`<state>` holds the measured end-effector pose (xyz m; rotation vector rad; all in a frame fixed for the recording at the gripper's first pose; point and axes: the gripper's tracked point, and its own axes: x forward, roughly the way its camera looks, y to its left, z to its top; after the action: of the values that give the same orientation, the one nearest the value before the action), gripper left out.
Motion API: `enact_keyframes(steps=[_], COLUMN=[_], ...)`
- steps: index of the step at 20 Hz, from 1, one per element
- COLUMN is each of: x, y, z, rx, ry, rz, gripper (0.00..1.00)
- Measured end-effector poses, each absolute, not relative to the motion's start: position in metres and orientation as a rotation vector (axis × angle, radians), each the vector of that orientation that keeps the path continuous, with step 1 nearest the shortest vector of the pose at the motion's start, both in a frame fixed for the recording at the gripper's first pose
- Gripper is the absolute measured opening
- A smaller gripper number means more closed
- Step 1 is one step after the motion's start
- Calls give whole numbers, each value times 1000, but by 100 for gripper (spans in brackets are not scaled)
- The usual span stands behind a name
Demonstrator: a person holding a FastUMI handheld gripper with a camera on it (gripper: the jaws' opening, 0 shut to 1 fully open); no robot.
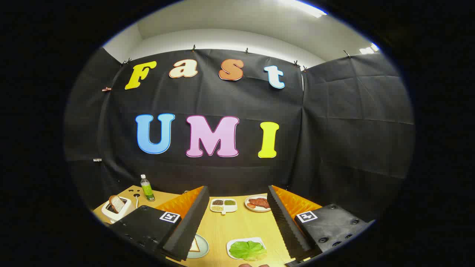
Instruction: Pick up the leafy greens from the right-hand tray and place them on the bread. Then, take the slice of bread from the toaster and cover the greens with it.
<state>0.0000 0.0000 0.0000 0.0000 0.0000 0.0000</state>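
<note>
Hovering above the table (237, 226), the gripper (237, 222) has its fingers released and spread wide, holding nothing; leafy greens (248, 250) lie on a white tray (231, 247) between them at 6 o'clock, ready for grasping; bread (194, 245) waits beside at 7; the toaster (117, 209) holds its slice (118, 203) upright, far off at 10.

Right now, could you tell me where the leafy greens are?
The flat green lettuce leaf lies on a white tray between the open fingers, beside the bread plate.

No readable writing: the bottle (147, 188) label at ten o'clock is too small, and the hand-held gripper (233, 226) bears only square code markers.
</note>
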Motion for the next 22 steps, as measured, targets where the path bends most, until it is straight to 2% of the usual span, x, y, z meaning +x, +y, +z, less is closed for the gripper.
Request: enact_keyframes(steps=[11,22], x=[7,26], y=[-4,-11], z=[-14,-67], rx=[0,36], ry=[52,185], rz=[77,134], gripper=[97,97])
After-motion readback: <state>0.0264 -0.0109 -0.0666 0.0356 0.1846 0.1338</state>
